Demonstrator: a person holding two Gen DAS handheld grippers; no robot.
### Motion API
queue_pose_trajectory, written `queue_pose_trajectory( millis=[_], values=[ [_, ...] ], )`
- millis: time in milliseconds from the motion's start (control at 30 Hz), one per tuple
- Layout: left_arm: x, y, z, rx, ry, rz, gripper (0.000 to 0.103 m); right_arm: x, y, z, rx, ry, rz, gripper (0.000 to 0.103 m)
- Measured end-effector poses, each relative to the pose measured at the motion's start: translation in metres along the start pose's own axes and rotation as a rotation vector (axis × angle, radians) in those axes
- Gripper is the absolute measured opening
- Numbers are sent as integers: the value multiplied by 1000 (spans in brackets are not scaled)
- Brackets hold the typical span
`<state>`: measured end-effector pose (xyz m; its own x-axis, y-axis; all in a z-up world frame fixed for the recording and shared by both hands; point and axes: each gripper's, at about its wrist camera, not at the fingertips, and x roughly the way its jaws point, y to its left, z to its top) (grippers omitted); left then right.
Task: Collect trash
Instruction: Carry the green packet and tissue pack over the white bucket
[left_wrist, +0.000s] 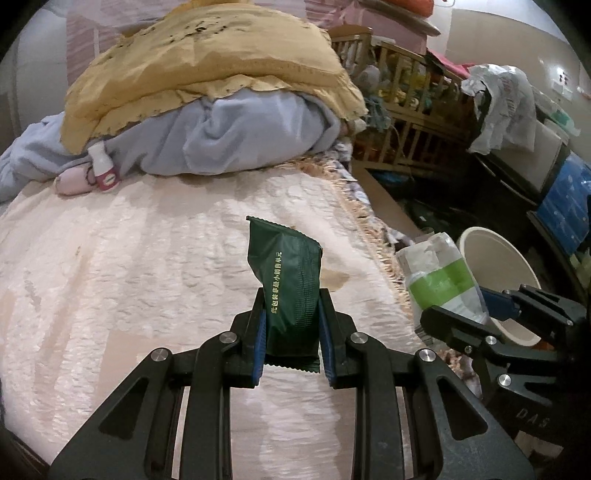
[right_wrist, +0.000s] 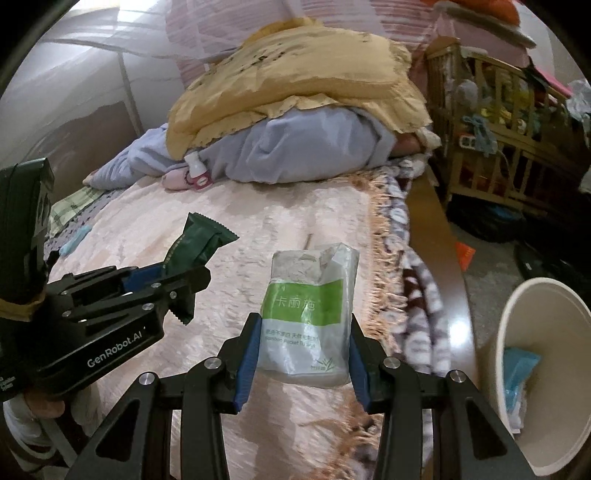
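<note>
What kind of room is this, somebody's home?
Most likely a lived-in bedroom in a home. There is a bed with a pale quilted cover, a heap of blankets at its far end, and a wooden baby cot full of clutter beside it.

My left tool (left_wrist: 291, 325) points forward and down, its blue pads clamped on a dark green wrapper (left_wrist: 286, 280). My right tool (right_wrist: 301, 350) sits just to its right at the same tilt, pads pressed on a tissue pack (right_wrist: 308, 314), both held off the bed.
</note>
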<state>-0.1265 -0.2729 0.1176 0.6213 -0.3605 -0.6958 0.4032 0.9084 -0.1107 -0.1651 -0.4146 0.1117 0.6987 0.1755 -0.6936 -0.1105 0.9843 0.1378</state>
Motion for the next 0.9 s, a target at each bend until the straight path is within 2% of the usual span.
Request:
queue_pose_trajectory(
  millis=[300,900],
  values=[
    [7,-42,8,56,0,-54,22,-19,-38,-8,59,-12,-53,42],
    [29,-143,24,160,22,-217,22,-65,-129,-35,202,-32,-197,42]
  ],
)
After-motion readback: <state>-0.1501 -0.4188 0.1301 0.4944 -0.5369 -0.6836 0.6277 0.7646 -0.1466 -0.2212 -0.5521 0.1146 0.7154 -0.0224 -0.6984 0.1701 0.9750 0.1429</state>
